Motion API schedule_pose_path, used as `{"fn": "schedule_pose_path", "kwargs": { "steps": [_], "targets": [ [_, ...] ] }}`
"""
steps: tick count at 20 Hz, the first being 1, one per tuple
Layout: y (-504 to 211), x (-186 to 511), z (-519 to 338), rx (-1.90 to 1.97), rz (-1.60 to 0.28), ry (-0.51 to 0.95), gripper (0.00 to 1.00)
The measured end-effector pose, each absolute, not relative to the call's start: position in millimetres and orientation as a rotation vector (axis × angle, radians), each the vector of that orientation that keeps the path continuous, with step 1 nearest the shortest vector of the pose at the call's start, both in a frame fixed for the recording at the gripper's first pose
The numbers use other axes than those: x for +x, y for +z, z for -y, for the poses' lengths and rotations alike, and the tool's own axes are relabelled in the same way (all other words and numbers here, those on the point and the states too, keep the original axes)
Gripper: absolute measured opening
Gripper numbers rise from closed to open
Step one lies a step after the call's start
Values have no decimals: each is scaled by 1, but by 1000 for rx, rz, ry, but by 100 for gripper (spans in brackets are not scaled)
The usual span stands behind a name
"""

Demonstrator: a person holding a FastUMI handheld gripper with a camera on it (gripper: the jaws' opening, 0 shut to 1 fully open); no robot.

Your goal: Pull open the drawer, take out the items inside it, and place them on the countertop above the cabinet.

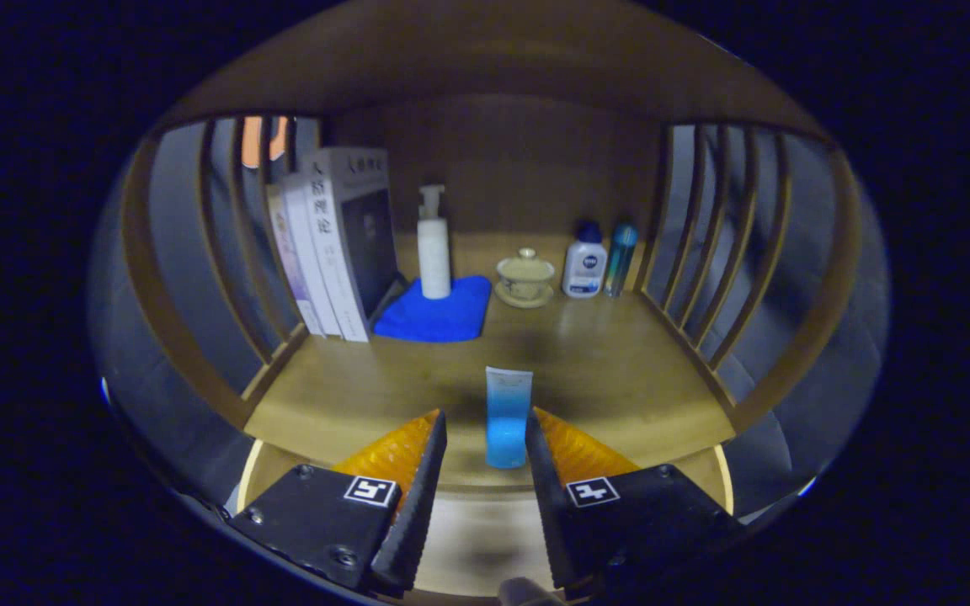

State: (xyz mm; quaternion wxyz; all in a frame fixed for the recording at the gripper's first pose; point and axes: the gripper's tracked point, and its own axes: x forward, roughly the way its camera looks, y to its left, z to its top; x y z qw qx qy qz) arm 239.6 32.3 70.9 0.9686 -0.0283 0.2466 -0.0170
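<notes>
Gripper view. Gripper [485, 433] fingers part way apart. A blue tube [507, 417] stands upright between the tips, close to the right finger; contact on either side cannot be told. Tube sits at the front edge of the wooden bench [603, 370], slatted rails on both sides. Beyond, at the back: books [338, 240] leaning by the left rail, pump bottle [434, 244] on a blue cloth [439, 311], lidded cup [524, 278] on its saucer, white bottle [584, 263], slim teal bottle [620, 257] just beside it.
</notes>
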Motion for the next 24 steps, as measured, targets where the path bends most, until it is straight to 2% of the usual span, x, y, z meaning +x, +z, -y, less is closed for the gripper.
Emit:
{"fn": "schedule_pose_path", "kwargs": {
  "steps": [6, 11, 16, 24],
  "targets": [
    [76, 174, -39, -18, -327, 18, 60],
    [109, 116, -30, -43, -136, 29, 60],
    [119, 60, -22, -7, -2, 21, 99],
    [112, 9, -8, 20, 83, 0, 99]
  ]
}}
